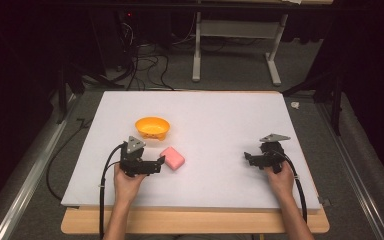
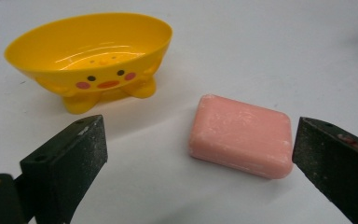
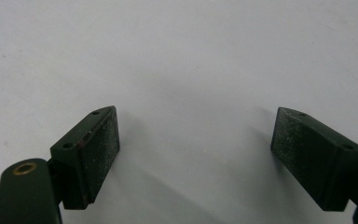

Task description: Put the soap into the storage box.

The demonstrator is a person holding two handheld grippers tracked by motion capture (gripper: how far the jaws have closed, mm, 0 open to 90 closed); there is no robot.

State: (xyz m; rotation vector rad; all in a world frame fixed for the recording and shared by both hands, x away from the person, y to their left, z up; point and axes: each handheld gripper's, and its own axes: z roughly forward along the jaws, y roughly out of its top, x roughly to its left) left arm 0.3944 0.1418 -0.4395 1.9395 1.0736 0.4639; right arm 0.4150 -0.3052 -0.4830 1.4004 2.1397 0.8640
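Left tool (image 2: 200,154) wide open, empty, at pink soap bar (image 2: 241,135) just beside yellow dish (image 2: 89,49); right tool (image 3: 196,154) wide open, empty, well apart from soap.

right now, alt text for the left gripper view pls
A pink bar of soap lies flat on a white table, ahead of the left gripper with its black jaws wide apart. Behind it to the left stands an empty yellow chick-faced soap dish.
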